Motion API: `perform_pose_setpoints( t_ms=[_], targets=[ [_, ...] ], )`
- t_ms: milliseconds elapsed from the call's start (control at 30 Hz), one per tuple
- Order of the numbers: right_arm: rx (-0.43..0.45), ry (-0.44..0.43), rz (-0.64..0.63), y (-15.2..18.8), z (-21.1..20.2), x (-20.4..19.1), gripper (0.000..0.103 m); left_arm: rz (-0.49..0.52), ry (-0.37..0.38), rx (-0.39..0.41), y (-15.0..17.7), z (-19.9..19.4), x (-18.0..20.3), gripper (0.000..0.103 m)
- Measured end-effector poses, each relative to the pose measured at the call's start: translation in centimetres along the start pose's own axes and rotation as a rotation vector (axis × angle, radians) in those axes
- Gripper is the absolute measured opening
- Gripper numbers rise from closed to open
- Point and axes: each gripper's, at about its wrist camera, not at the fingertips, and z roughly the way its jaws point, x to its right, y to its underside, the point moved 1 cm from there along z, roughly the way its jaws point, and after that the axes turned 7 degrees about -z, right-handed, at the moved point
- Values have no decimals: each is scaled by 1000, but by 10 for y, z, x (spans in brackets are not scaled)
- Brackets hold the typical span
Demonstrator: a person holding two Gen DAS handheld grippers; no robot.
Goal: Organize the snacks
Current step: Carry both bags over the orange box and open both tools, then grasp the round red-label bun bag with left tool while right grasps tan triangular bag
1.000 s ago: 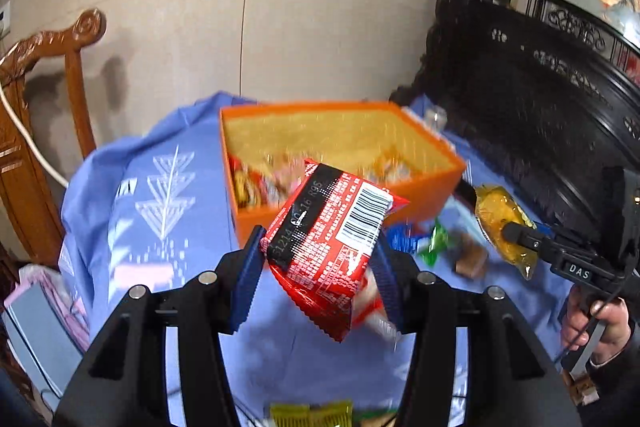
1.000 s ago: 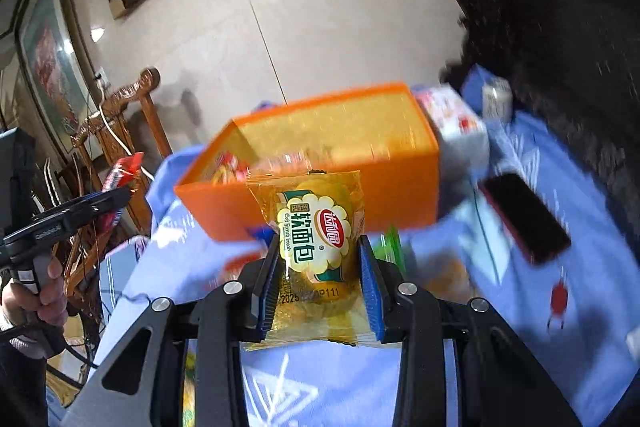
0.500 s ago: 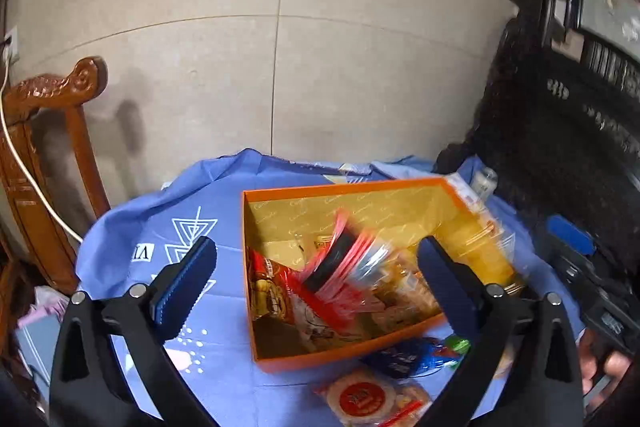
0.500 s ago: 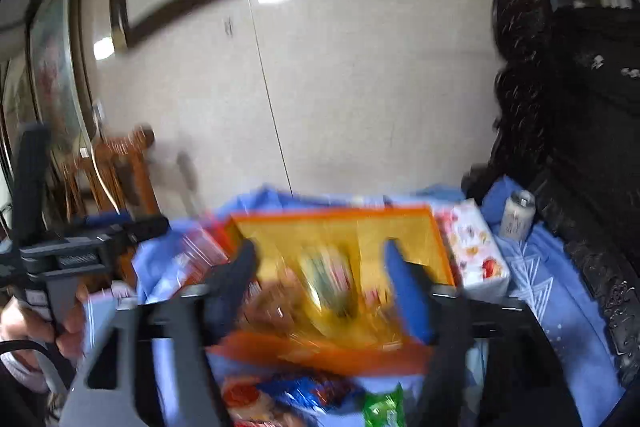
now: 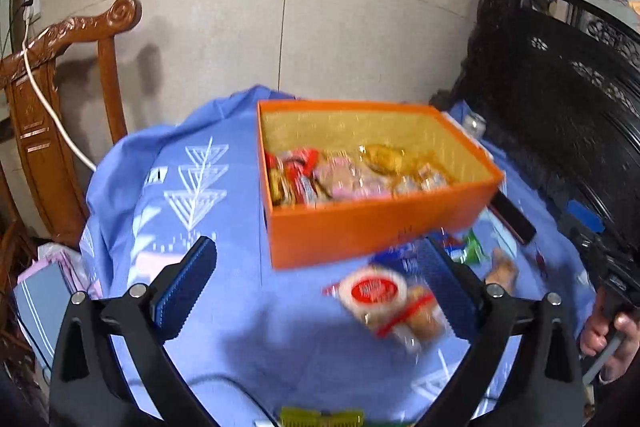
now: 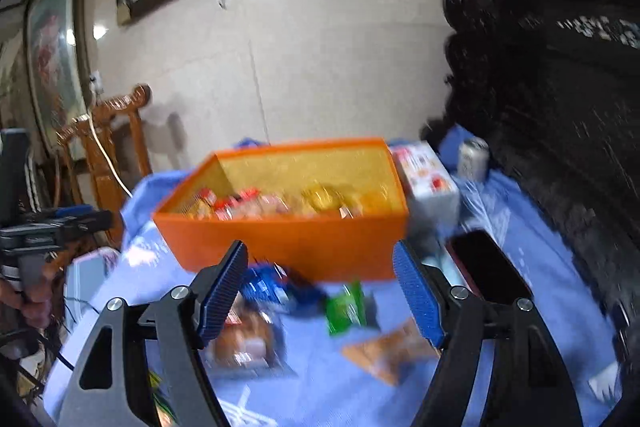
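An orange box holding several snack packets stands on the blue cloth; it also shows in the right wrist view. My left gripper is open and empty, in front of the box. A clear bun packet with a red round label lies between its fingers on the cloth. My right gripper is open and empty before the box. Below it lie a blue packet, a green packet, an orange packet and a bun packet.
A black phone lies right of the box, with a white carton and a can behind it. A carved wooden chair stands at left, dark carved furniture at right. A yellow-green packet lies at the near edge.
Both grippers opened and dropped their packets, the red one and the yellow bread one, into the orange box. Both have since drawn back and lowered toward the loose snacks on the cloth.
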Motion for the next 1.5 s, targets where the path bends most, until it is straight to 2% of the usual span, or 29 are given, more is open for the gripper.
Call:
perform_pose_setpoints(
  t_ms=[200,300,400,600,700,833,867,1033,1233,1300,1500],
  targets=[
    [-109,47,44,46,4,20,76,64,29,-26,49,-25,-1,99],
    [-169,73,48,69,7,27,76,85,12,-62,72,-25,-1,99],
    [-213,73,65,84,12,34,76,62,16,-102,86,-18,-1,99],
    [-241,64,70,86,38,36,76,28,53,-115,86,-9,9,99],
    [-273,66,126,86,60,42,77,39,52,-106,85,-7,13,99],
    [-297,84,193,87,86,48,82,22,52,-123,84,-2,10,99],
    [-303,84,198,87,91,47,86,17,49,-129,85,0,9,99],
    [-318,140,151,86,108,43,87,5,34,-137,84,6,6,99],
    [-307,144,101,85,100,35,76,-28,82,-154,84,17,6,99],
    [-302,130,98,85,97,34,69,-24,82,-167,85,21,9,99],
    [-294,121,84,86,93,30,62,-10,72,-154,78,25,19,99]
  ],
)
